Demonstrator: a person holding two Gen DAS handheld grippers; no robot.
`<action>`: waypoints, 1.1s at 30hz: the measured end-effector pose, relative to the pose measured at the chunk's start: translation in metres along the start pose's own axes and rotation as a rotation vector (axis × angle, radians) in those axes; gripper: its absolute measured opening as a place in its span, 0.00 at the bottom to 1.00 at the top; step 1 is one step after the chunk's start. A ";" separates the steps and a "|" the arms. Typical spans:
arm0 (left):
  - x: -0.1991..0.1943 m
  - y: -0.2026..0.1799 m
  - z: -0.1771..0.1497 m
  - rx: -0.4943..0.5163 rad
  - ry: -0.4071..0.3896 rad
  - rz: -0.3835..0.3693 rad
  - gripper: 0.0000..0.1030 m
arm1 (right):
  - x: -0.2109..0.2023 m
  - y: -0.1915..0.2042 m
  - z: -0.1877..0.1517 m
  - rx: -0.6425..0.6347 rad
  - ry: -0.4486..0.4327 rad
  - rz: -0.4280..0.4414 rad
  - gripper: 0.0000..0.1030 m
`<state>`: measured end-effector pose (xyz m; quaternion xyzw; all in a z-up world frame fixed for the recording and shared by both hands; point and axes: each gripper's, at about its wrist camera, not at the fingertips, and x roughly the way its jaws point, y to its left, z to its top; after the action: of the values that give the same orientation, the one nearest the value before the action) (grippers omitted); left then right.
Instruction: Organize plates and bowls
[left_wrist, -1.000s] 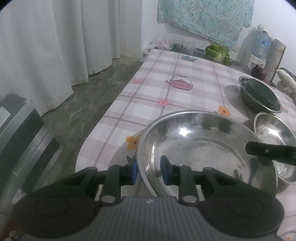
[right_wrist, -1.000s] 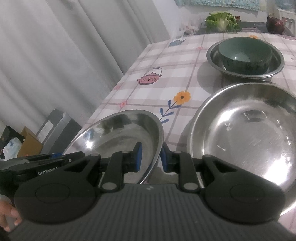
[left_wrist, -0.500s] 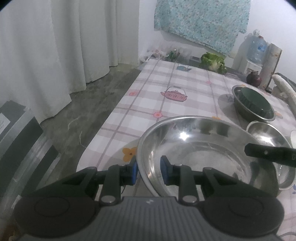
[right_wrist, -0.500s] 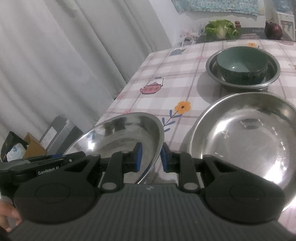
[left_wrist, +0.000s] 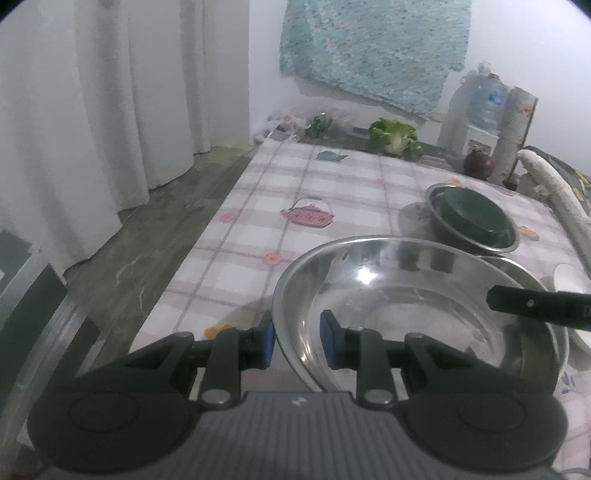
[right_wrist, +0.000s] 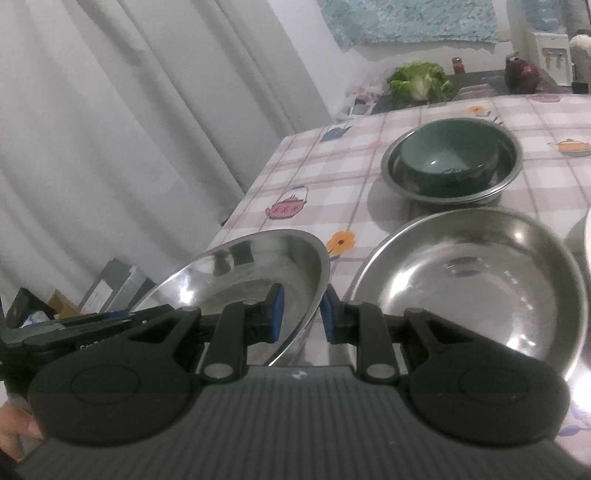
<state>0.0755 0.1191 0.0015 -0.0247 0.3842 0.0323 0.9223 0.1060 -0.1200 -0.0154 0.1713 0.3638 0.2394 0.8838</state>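
Surface: checked cloth (left_wrist: 332, 184), white curtains (right_wrist: 110, 129) left.
Left view only: blue cloth (left_wrist: 373, 51) on far wall.
Right view only: second steel bowl (right_wrist: 480, 288) resting on the surface to the right.
Steel bowl (left_wrist: 406, 306): tilted, held by both tools.
Left tool (left_wrist: 297, 341): narrow, pinching near-left rim.
Right tool (right_wrist: 299, 319): narrow, pinching right rim.
Green bowl (right_wrist: 448, 162): far, nested in steel dish (right_wrist: 506, 181).

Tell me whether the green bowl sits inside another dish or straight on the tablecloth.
Inside another dish. The green bowl is nested upright in a shallow steel basin, whose rim rings it on all sides; it appears empty.
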 end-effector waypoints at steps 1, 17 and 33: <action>0.000 -0.003 0.001 0.004 -0.003 -0.005 0.26 | -0.003 -0.003 0.001 0.005 -0.007 -0.002 0.20; 0.006 -0.071 0.016 0.111 -0.026 -0.101 0.26 | -0.055 -0.055 0.002 0.095 -0.097 -0.079 0.21; 0.025 -0.139 0.001 0.211 0.030 -0.171 0.26 | -0.087 -0.124 -0.021 0.210 -0.116 -0.173 0.22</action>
<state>0.1050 -0.0186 -0.0126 0.0394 0.3959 -0.0874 0.9133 0.0739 -0.2673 -0.0400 0.2445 0.3487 0.1125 0.8977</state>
